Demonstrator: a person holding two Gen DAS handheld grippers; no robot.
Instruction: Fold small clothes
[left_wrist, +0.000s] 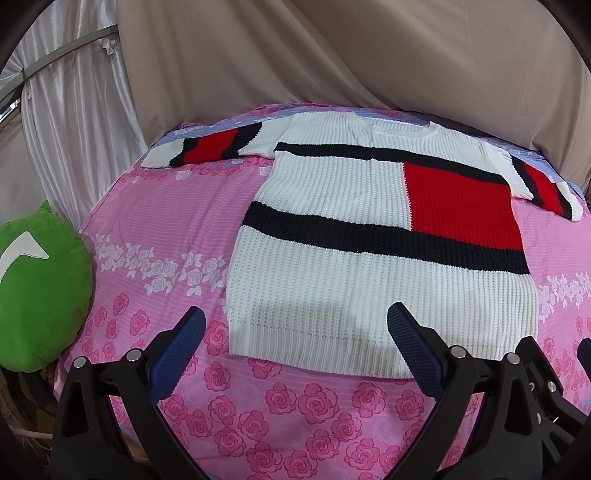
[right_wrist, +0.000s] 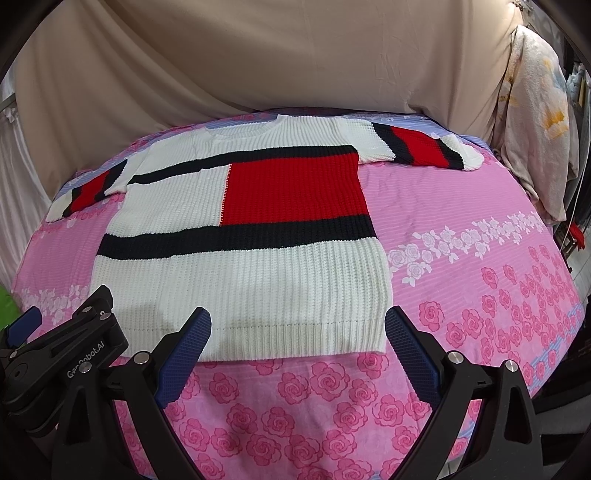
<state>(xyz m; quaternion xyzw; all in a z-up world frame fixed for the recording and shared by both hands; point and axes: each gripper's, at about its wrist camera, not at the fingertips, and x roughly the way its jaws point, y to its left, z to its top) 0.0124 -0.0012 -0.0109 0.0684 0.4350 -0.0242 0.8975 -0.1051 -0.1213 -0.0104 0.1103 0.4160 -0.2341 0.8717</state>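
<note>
A knitted sweater (left_wrist: 373, 236) lies spread flat, front up, on a bed covered by a pink rose-print sheet (left_wrist: 155, 229). The sweater is white with two dark horizontal bands and a red block on the chest; both sleeves stretch straight out to the sides, each with a red patch between dark stripes. Its neckline points to 12 o'clock, toward a beige draped cloth (left_wrist: 351, 55) hanging behind the bed, and its ribbed hem lies nearest the cameras.

Bare pink sheet runs along all the sweater's sides: a wide strip at 9 o'clock in the left wrist view, a wide strip at 3 o'clock in the right wrist view, and a band of roses between the hem and the bed's near edge. A green cushion (left_wrist: 40, 291) rests at the bed's left edge, at 9 o'clock, well apart from the sweater. A pale floral cloth (right_wrist: 535, 122) hangs at 2 o'clock beyond the bed's right edge.

The left tool (left_wrist: 297, 321) hovers just above the hem's left half, its blue-padded fingers spread wide and holding nothing. The right tool (right_wrist: 297, 321) hovers over the hem's right half, likewise spread wide and empty, its right pad near the hem's right corner. The two tools sit side by side, close together.
</note>
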